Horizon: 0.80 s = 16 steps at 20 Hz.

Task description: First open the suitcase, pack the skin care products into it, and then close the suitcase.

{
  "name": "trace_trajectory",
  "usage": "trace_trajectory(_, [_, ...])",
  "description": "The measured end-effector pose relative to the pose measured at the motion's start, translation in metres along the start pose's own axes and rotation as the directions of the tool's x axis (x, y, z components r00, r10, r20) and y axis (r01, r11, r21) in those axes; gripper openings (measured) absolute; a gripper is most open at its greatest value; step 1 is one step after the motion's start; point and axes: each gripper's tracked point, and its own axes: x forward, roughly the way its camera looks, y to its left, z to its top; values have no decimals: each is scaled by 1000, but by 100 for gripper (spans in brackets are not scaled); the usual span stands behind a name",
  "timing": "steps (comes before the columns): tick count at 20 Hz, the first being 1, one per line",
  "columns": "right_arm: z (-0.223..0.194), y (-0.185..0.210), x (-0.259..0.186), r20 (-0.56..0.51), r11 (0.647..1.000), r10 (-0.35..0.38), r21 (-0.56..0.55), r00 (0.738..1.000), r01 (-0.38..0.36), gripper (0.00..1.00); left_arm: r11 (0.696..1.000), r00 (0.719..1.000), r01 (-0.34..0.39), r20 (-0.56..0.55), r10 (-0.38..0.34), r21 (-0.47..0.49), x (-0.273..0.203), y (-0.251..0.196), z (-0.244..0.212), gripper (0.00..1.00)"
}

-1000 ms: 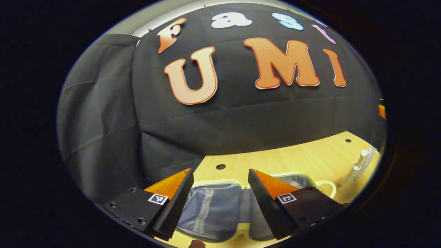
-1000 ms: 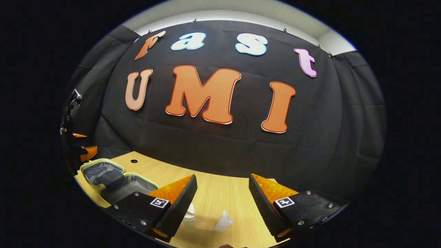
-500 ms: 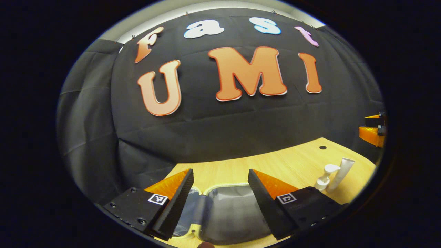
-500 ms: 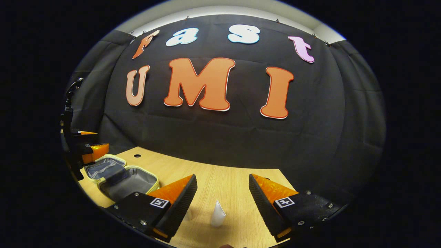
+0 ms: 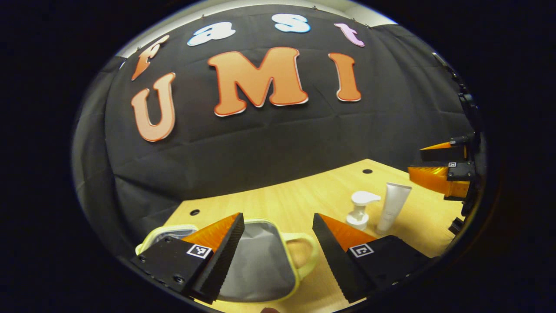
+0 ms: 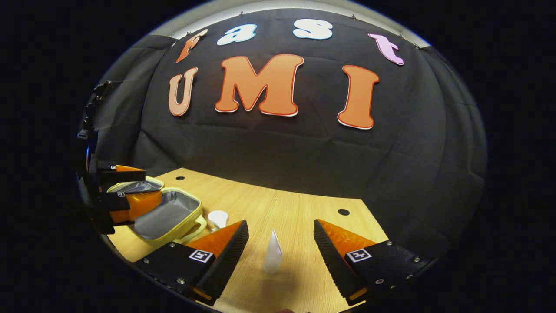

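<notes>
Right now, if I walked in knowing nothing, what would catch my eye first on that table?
Probably the open suitcase, pale yellow with a grey lining, lying flat at the left of the wooden table in the right gripper view. Beside it stand a white pump bottle and a white tube, upright and close together. The right gripper is open with the tube straight ahead between its fingers.

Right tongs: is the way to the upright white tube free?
Probably yes. The right tongs are open, the white tube stands straight ahead between their fingers, and bare table surrounds it.
</notes>
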Motion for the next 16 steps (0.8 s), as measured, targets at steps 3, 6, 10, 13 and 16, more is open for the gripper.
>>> trace_trajectory(3, [-18,3,7,-34,1000,17,0,999,-17,96,997,997,79,-21,-79,15,14,-41,-19,99])
trace_trajectory(6, [-28,2,17,-56,1000,20,-13,998,-21,96,990,989,137,-58,-135,23,29,-72,-46,99])
trace_trajectory(10, [-46,0,24,-84,1000,28,-10,996,-29,96,979,972,205,-112,-205,-5,52,-108,-77,99])
trace_trajectory(13, [-54,-2,30,-97,1000,23,-5,995,-23,96,973,964,227,-129,-231,-41,69,-124,-85,99])
trace_trajectory(16, [-67,0,30,-118,999,31,-11,993,-33,96,966,957,247,-137,-255,-75,88,-139,-94,99])
